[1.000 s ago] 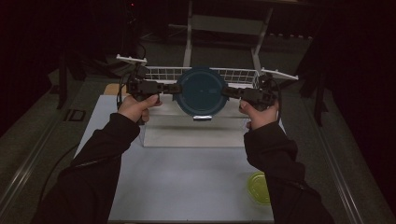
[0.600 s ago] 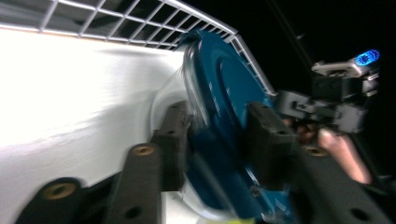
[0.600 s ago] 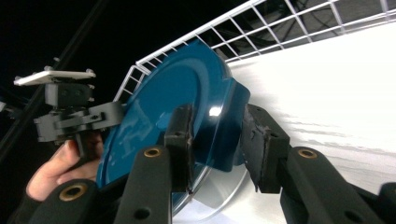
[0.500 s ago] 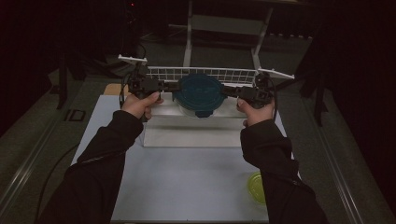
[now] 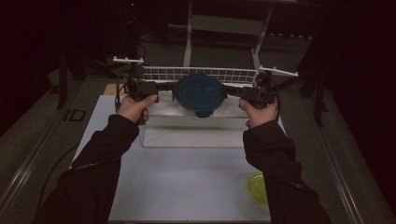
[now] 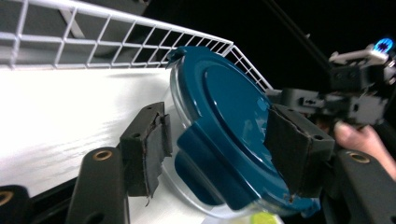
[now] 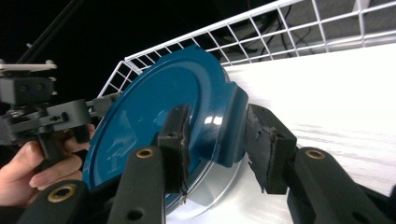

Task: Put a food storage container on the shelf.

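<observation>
Placement nearly complete: your round clear container with the teal snap lid [image 5: 200, 94] rests on the white wire-railed tray [image 5: 201, 74]. Your left gripper [image 6: 215, 149] has just been opening, pads clear of the lid tab between them; your right gripper [image 7: 215, 140] straddles its tab, contact unclear.

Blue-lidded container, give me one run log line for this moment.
object: blue-lidded container | place: in white wire tray | left gripper: jaws just opened, astride lid tab | right gripper: around opposite tab

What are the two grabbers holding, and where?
A round container with a blue lid. The right gripper clamps one lid tab; the left gripper, just opened, straddles the opposite tab loosely.
</observation>
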`<action>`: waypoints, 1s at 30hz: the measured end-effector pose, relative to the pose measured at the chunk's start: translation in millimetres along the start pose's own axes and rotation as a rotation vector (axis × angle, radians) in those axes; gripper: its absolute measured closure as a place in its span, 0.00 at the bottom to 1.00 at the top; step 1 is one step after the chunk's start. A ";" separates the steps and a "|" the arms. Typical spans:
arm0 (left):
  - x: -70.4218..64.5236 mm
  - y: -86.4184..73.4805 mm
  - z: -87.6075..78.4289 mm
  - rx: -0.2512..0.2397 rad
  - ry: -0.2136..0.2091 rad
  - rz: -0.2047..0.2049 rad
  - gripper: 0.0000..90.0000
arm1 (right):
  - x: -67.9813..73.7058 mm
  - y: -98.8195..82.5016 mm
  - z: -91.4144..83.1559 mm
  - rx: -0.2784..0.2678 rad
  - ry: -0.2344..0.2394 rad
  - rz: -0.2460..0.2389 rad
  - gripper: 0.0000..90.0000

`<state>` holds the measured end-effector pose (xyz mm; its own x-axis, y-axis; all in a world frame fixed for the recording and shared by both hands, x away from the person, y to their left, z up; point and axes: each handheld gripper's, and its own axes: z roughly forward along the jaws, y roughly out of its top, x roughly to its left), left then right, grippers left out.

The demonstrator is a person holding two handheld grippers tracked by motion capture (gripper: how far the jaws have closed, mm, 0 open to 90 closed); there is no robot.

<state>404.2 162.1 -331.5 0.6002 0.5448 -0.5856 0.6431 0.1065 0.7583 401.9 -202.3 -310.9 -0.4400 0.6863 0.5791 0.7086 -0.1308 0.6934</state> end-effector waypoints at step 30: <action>-45.7 -126.4 -45.8 -0.021 0.119 0.407 0.01 | 40.5 -63.9 -24.0 0.104 0.103 -0.196 1.00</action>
<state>273.7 161.9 -387.4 0.7435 0.6377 -0.2012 0.3544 -0.1207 0.9273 325.6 -183.3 -321.4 -0.6250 0.6139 0.4822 0.6545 0.0755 0.7523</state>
